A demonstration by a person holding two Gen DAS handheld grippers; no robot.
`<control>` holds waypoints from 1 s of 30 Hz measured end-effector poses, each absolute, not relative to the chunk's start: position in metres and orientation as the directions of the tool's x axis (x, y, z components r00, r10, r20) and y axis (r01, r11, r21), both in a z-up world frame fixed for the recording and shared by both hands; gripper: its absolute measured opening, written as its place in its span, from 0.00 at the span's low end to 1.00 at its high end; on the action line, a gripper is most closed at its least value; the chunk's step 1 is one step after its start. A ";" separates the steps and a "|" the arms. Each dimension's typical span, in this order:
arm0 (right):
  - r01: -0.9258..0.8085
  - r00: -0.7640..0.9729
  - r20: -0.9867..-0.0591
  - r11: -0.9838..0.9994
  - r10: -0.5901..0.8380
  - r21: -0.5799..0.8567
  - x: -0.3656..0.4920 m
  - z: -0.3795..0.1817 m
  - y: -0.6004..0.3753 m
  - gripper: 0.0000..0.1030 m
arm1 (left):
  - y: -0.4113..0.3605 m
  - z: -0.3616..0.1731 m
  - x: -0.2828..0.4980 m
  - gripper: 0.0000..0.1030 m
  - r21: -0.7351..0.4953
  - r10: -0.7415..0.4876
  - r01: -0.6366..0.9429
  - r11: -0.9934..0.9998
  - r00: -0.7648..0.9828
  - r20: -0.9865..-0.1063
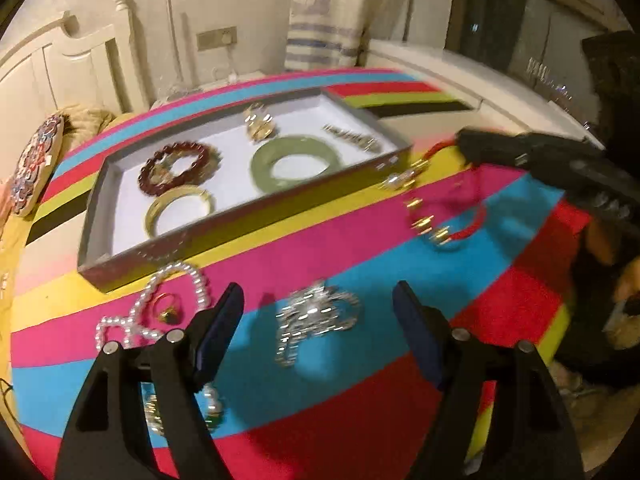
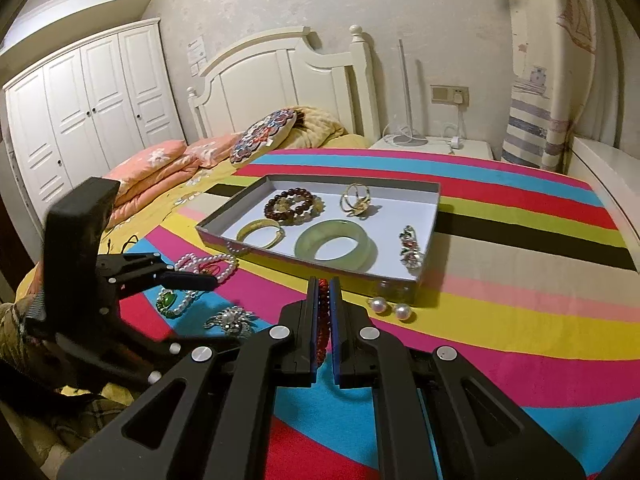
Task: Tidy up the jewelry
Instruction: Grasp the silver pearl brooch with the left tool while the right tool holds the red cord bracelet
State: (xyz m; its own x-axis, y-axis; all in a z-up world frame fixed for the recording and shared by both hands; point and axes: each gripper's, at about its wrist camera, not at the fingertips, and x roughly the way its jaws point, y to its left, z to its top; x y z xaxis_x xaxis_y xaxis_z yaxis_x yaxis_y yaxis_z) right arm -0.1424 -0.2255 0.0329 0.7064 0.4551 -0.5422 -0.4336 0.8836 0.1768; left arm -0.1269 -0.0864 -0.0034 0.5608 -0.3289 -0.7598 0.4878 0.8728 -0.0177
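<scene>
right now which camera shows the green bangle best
The right wrist view: the green bangle is sharp there, lying flat in the tray with its whole ring visible. The left wrist view also shows it in the tray, but motion-blurred.

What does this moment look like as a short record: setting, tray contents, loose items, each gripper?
setting: striped blanket on a bed
tray: green bangle, dark bead bracelet, gold bangle, gold ornament, brooch
loose items: pearl necklace, silver brooch, two pearl earrings
left gripper: open over the silver brooch
right gripper: shut on red bracelet
</scene>
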 end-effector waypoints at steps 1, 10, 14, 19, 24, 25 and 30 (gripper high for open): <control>-0.430 0.707 -0.542 0.884 0.454 0.180 -0.143 0.033 -0.227 0.06 | -0.086 -0.006 -0.125 0.64 -0.021 -0.328 0.490 0.872 0.549 -0.769; -0.439 0.703 -0.543 0.881 0.460 0.177 -0.145 0.033 -0.225 0.06 | -0.091 -0.016 -0.125 0.45 0.026 -0.298 0.503 0.864 0.551 -0.780; -0.443 0.705 -0.538 0.879 0.462 0.175 -0.148 0.035 -0.224 0.06 | -0.091 -0.016 -0.131 0.43 0.041 -0.295 0.509 0.860 0.561 -0.774; -0.447 0.707 -0.536 0.879 0.461 0.167 -0.150 0.037 -0.221 0.06 | -0.092 -0.015 -0.137 0.43 0.057 -0.291 0.510 0.858 0.575 -0.765; -0.455 0.712 -0.528 0.877 0.463 0.156 -0.153 0.044 -0.218 0.06 | -0.092 -0.005 -0.142 0.43 0.059 -0.303 0.513 0.856 0.592 -0.747; -0.456 0.713 -0.527 0.876 0.463 0.154 -0.153 0.045 -0.217 0.06 | -0.092 -0.003 -0.143 0.43 0.061 -0.304 0.513 0.856 0.596 -0.744; -0.469 0.714 -0.523 0.872 0.466 0.136 -0.151 0.050 -0.210 0.06 | -0.088 0.008 -0.142 0.43 0.066 -0.306 0.508 0.859 0.612 -0.729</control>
State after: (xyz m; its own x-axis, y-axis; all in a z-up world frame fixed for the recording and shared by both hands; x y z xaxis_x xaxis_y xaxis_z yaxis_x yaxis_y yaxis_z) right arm -0.1506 -0.2099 0.0496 0.7141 0.4657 -0.5227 -0.4695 0.8724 0.1359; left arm -0.1424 -0.0884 0.0085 0.6124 -0.3062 -0.7288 0.5076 0.8591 0.0656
